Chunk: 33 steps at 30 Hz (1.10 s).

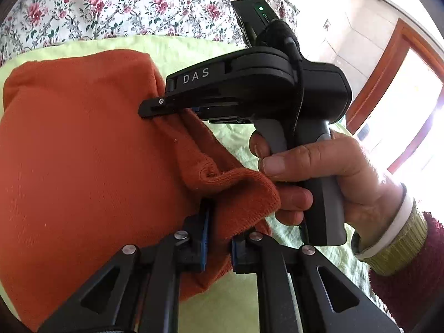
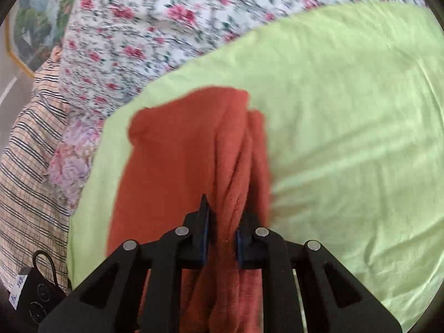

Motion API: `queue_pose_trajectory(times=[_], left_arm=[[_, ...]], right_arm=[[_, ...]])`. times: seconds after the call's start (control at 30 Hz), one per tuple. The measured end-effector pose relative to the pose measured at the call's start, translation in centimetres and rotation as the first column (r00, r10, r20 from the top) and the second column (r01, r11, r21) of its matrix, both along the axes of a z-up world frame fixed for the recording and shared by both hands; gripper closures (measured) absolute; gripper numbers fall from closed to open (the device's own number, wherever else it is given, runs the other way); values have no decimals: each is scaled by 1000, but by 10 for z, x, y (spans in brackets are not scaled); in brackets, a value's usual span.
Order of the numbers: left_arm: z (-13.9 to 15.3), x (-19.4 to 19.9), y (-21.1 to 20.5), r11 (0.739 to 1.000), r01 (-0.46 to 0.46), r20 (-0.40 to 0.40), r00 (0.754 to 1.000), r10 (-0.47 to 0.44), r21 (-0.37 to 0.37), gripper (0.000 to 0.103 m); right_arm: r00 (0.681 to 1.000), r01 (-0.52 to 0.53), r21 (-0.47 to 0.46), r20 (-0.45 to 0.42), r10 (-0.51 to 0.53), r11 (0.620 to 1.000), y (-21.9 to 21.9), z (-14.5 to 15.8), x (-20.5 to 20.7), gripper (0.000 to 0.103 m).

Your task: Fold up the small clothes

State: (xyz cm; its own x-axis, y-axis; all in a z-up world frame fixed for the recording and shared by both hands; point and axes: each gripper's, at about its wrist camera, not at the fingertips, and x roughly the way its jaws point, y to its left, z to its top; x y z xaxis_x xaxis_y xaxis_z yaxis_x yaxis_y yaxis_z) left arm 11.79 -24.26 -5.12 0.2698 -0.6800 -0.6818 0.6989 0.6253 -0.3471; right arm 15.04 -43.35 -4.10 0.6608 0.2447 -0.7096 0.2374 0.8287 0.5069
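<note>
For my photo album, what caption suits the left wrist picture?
Both handheld grippers, left and right, pinch an orange garment over a green sheet.

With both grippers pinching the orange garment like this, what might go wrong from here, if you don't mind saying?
1. Both the left gripper and right gripper hold bunched folds of the orange garment, so the fold may come out creased.
2. The left one grips only near the hem, which could slip free.
3. The green sheet might drag along underneath.
</note>
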Motion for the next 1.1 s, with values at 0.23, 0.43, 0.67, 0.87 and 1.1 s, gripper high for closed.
queue_pose_trajectory(times=[0.23, 0.43, 0.67, 0.87, 1.1], left_arm=[[5, 5, 14, 1000, -6, -32, 999, 6, -10, 88], [20, -18, 41, 1000, -5, -45, 999, 4, -18, 71], [45, -2, 130, 980, -197, -18, 980, 197, -4, 22], [17, 70, 176, 944, -329, -201, 926, 320, -13, 21], [-17, 114, 183, 940, -339, -357, 884, 302, -44, 21]], right_arm=[[1000, 6, 7, 25, -6, 1000, 2, 0, -2, 86], [1000, 8, -45, 19, -7, 999, 9, 2, -4, 84], [998, 64, -40, 23, -63, 997, -1, 11, -31, 62], [999, 26, 56, 40, -28, 998, -1, 5, -39, 34], [1000, -14, 83, 5, 14, 996, 5, -9, -26, 34]])
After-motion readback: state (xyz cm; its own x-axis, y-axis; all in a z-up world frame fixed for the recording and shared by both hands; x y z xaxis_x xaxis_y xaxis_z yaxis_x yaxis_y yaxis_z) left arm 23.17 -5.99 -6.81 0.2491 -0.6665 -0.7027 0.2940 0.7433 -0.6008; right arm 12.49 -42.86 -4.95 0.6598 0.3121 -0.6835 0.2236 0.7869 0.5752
